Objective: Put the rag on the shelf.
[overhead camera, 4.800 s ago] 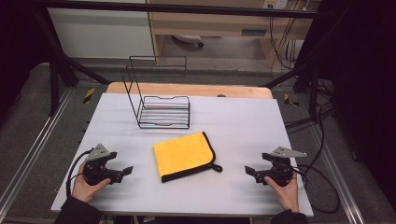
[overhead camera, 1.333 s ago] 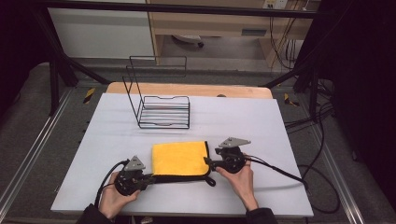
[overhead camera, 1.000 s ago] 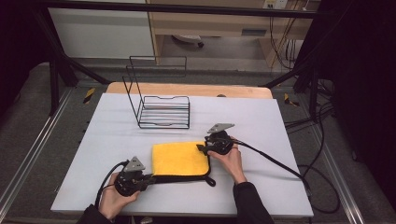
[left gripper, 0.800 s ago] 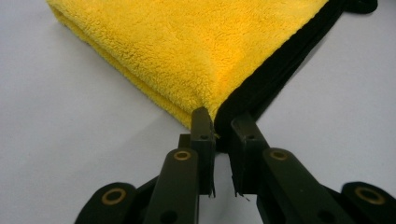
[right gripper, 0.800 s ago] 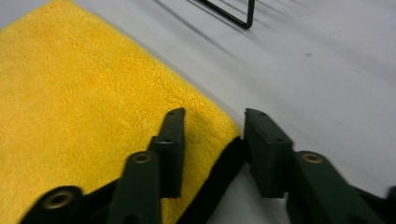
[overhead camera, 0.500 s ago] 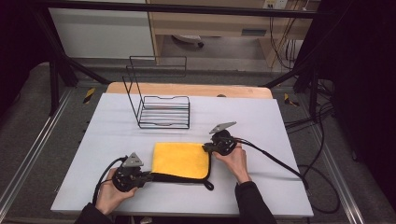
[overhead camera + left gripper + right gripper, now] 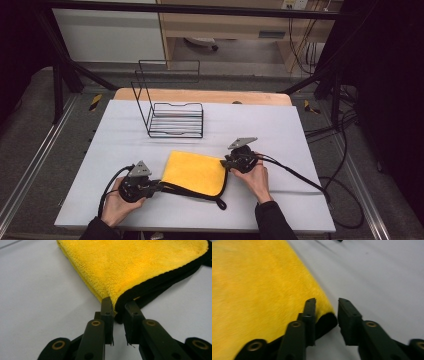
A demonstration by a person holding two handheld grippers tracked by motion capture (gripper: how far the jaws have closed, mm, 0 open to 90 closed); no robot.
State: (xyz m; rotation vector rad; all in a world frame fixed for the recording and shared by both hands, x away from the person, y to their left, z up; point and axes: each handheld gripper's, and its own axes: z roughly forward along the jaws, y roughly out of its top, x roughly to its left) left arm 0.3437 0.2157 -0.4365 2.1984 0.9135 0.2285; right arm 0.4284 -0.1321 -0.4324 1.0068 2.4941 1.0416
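1. High view: your white table (image 7: 125, 145) carries a black wire rack (image 7: 172, 117) at the back and a folded yellow microfibre cloth with black edging (image 7: 195, 172) near you, between your left gripper (image 7: 157, 187) and right gripper (image 7: 226, 163).
2. Left gripper view: your jaws are nearly closed, pinching the cloth's (image 7: 135, 267) near corner.
3. Right gripper view: your jaws have just been opening; they stand apart around the cloth's (image 7: 257, 302) black-edged corner, seemingly without pressing it, though blur makes this uncertain.

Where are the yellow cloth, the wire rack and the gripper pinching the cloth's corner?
yellow cloth (image 7: 196, 171), high view, middle of its top face.
wire rack (image 7: 176, 121), high view, its barred base.
left gripper (image 7: 117, 311), left gripper view, between its fingertips, on the pinched corner.
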